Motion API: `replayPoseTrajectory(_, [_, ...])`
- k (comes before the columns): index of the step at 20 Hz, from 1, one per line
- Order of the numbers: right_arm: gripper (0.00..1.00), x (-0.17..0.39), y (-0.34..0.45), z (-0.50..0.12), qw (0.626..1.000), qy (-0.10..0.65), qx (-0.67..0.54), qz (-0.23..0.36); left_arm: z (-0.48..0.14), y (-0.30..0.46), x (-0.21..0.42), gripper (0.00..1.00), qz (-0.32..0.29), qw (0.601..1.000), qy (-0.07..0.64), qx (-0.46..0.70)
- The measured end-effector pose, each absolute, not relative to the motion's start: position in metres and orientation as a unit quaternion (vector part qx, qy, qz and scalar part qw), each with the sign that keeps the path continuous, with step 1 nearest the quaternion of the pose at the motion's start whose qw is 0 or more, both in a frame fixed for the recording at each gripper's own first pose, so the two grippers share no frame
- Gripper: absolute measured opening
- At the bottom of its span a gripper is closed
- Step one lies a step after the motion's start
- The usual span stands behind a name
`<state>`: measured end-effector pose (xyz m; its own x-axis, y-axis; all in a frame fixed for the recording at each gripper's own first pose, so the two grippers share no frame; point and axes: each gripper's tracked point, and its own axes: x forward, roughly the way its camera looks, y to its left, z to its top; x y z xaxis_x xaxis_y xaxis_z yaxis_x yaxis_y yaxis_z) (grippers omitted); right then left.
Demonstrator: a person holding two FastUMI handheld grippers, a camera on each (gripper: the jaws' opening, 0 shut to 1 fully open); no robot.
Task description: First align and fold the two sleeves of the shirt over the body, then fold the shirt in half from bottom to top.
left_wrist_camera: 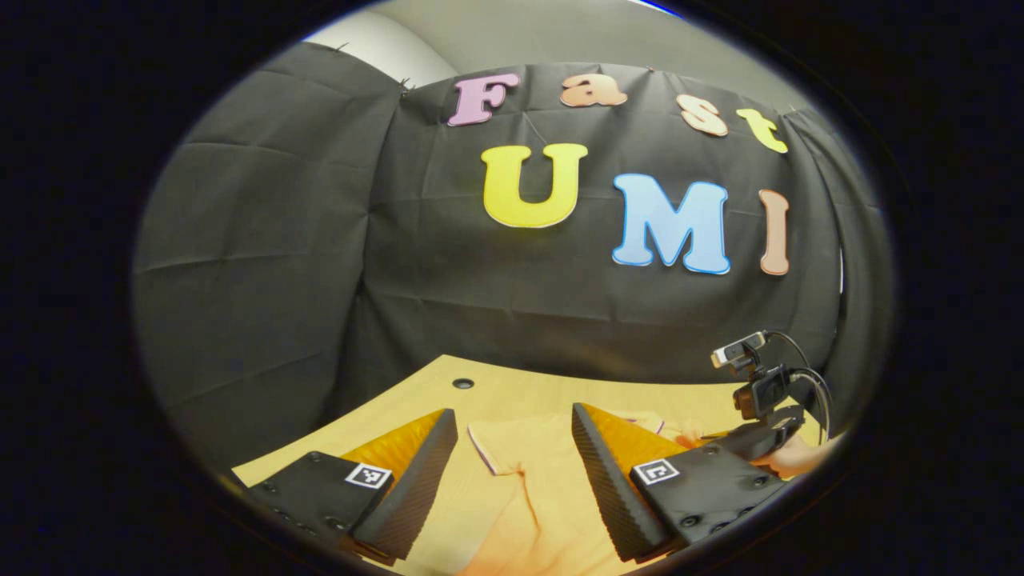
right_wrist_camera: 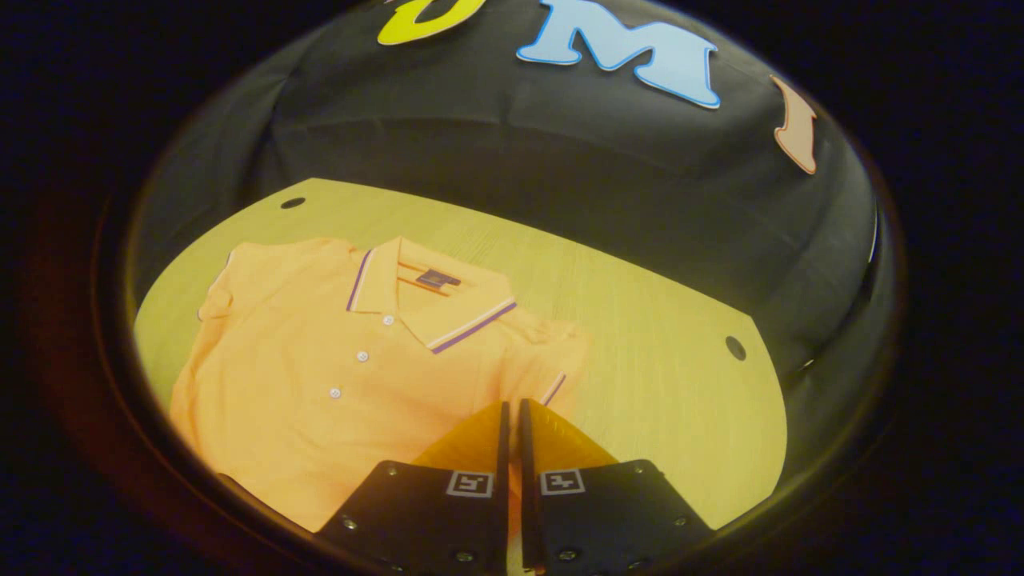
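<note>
Worktop [right_wrist_camera: 656, 336] carries the orange polo shirt [right_wrist_camera: 320, 376], lying flat, buttons up, collar toward the far edge, both sleeves out to the sides, so 0 of 3 folds look done. Right hand-held gripper [right_wrist_camera: 512, 408] is pressed together at the sleeve [right_wrist_camera: 552, 352] toward the worktop's right edge; can't tell if cloth is pinched. Left hand-held gripper [left_wrist_camera: 512, 448] hangs spread over the other sleeve [left_wrist_camera: 512, 448], gripping nothing.

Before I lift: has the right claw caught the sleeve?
Cannot tell. In the right gripper view the right claw looks shut at the sleeve hem, but its tips hide any pinched cloth.
</note>
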<state>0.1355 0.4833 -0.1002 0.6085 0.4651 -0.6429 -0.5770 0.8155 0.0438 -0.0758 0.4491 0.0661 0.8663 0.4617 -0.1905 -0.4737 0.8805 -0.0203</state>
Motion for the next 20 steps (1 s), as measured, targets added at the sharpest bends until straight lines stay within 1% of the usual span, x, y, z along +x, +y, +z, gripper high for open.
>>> replayPoseTrajectory(5, [0.08,0.129,0.486,-0.103,0.886,0.347,-0.076,0.298,0.062,0.455,-0.059,0.94,0.229,0.969,0.092,-0.031])
replayPoseTrajectory(6, [0.11,0.129,0.485,-0.099,0.887,0.346,-0.075,0.297,0.059,0.456,-0.054,0.94,0.225,0.969,0.094,-0.031])
replayPoseTrajectory(7, [0.12,0.128,0.486,-0.098,0.888,0.343,-0.073,0.297,0.058,0.457,-0.049,0.94,0.220,0.970,0.094,-0.030])
replayPoseTrajectory(8, [0.20,0.127,0.486,-0.094,0.888,0.342,-0.070,0.299,0.056,0.458,-0.044,0.94,0.216,0.971,0.094,-0.029])
replayPoseTrajectory(9, [0.23,0.125,0.485,-0.091,0.889,0.342,-0.067,0.297,0.054,0.459,-0.039,0.94,0.213,0.972,0.097,-0.028])
replayPoseTrajectory(10, [0.25,0.124,0.486,-0.086,0.890,0.340,-0.060,0.297,0.051,0.461,-0.033,0.94,0.209,0.973,0.099,-0.028])
replayPoseTrajectory(11, [0.29,0.122,0.485,-0.081,0.892,0.339,-0.054,0.296,0.048,0.463,-0.027,0.94,0.205,0.973,0.101,-0.028])
replayPoseTrajectory(13, [0.30,0.117,0.486,-0.070,0.894,0.333,-0.041,0.297,0.039,0.469,-0.018,0.94,0.200,0.974,0.106,-0.029])
replayPoseTrajectory(14, [0.48,0.114,0.486,-0.063,0.896,0.329,-0.036,0.297,0.034,0.472,-0.013,0.94,0.198,0.974,0.109,-0.031])
replayPoseTrajectory(16, [0.51,0.108,0.482,-0.044,0.901,0.317,-0.026,0.295,0.022,0.481,-0.002,0.94,0.195,0.973,0.117,-0.033])
replayPoseTrajectory(17, [0.56,0.105,0.482,-0.037,0.903,0.311,-0.022,0.295,0.016,0.487,0.003,0.94,0.195,0.973,0.122,-0.034])
replayPoseTrajectory(18, [0.67,0.101,0.480,-0.028,0.906,0.304,-0.018,0.292,0.009,0.493,0.007,0.94,0.193,0.972,0.127,-0.036])
replayPoseTrajectory(19, [0.70,0.097,0.478,-0.020,0.910,0.297,-0.016,0.289,0.002,0.499,0.012,0.94,0.192,0.972,0.131,-0.037])
replayPoseTrajectory(20, [0.75,0.093,0.476,-0.011,0.913,0.293,-0.013,0.286,-0.005,0.506,0.017,0.94,0.191,0.972,0.135,-0.037])
